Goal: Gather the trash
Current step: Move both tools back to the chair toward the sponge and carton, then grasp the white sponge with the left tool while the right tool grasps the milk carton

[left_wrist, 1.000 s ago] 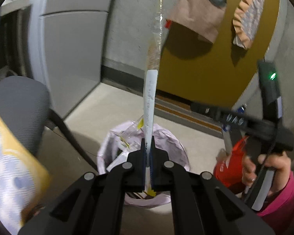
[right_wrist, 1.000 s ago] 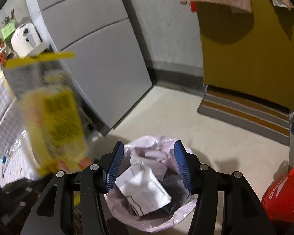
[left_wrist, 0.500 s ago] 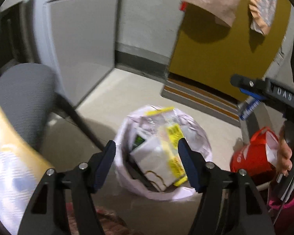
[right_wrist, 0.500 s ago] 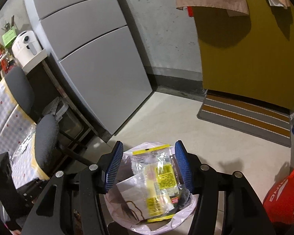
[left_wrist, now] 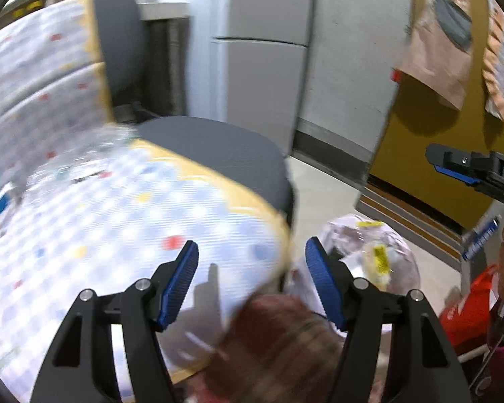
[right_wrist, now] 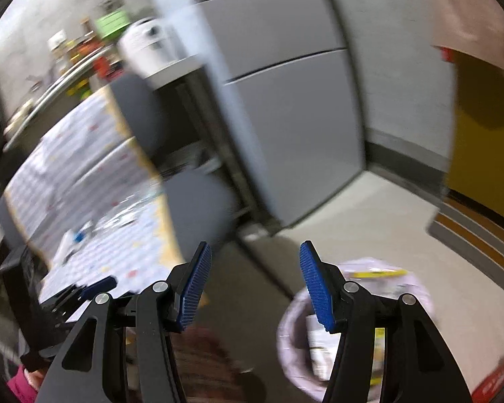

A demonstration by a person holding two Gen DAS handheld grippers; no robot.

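Note:
My left gripper (left_wrist: 252, 283) stands open with nothing between its blue pads, over the front edge of a chair's dotted cloth (left_wrist: 117, 221). Clear plastic litter (left_wrist: 80, 164) lies blurred on that cloth, farther left. The pink-lined bin (left_wrist: 400, 255) stands on the floor to the right, with yellow-labelled wrappers (left_wrist: 379, 262) inside. My right gripper (right_wrist: 255, 285) is also open and holds nothing; it is over the floor between the chair (right_wrist: 198, 201) and the bin (right_wrist: 420, 288). Litter (right_wrist: 117, 216) shows on the cloth in this view too.
A grey fridge (right_wrist: 285, 117) stands behind the chair, a yellow door (left_wrist: 430, 154) and striped mat (right_wrist: 480, 231) to the right. A red bag (left_wrist: 467, 312) sits by the bin. Blurred brown plaid cloth (left_wrist: 279, 346) fills the bottom. A cluttered shelf (right_wrist: 80, 53) is at far left.
The left gripper opened and let go of the long wrapper, which now lies in the bin with a yellow packet. Both grippers then swung left and up, from the bin toward the chair.

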